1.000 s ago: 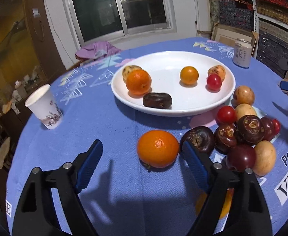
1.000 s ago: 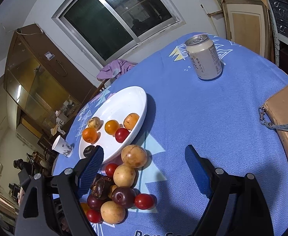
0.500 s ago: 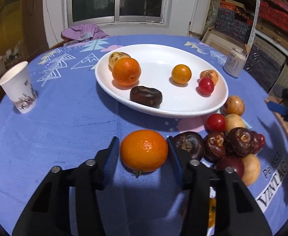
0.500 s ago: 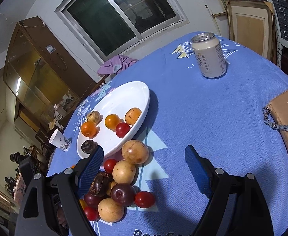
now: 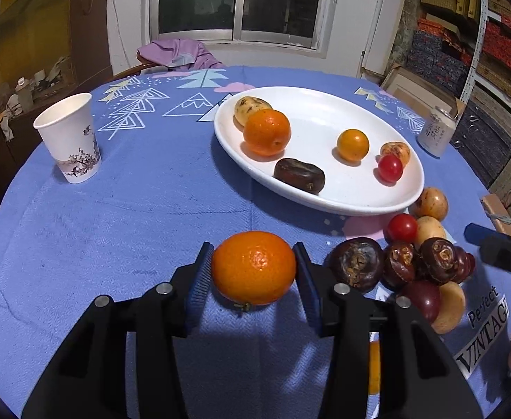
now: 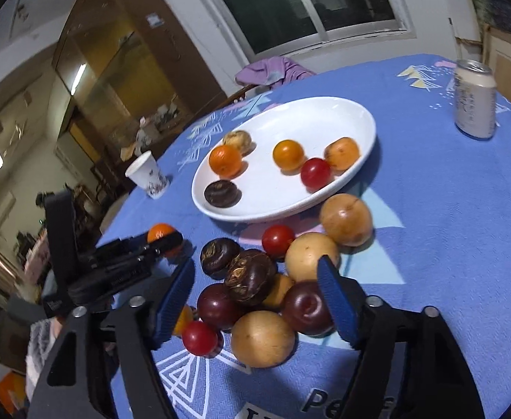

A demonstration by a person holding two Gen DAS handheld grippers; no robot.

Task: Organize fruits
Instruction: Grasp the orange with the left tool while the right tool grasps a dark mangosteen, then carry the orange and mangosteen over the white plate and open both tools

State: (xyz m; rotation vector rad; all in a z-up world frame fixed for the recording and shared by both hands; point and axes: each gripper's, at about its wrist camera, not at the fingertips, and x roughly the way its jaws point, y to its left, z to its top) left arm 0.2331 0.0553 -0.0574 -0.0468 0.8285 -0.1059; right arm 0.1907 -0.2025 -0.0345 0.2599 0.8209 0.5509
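My left gripper [image 5: 251, 255] is shut on an orange [image 5: 253, 265] that rests on the blue tablecloth, in front of the white plate [image 5: 318, 118]. The plate holds several fruits, among them another orange [image 5: 266, 132] and a red cherry tomato [image 5: 390, 167]. In the right wrist view my right gripper [image 6: 255, 267] hangs over the fruit pile [image 6: 262, 337], its jaws closing around a wrinkled dark fruit [image 6: 250, 276] and two dark plums. Its pads do not clearly press on any of them. The left gripper [image 6: 164, 241] shows at the left there.
A paper cup [image 5: 70, 139] stands at the left of the table and a drink can [image 6: 473, 104] at the far right. A purple cloth [image 5: 178, 52] lies on a chair behind. A tan wallet [image 5: 500, 209] lies at the right edge. Another orange piece [image 5: 374, 366] sits under my left gripper.
The left jaws closed on the orange. The right gripper swung left from the bare cloth to over the fruit pile, and its jaws narrowed.
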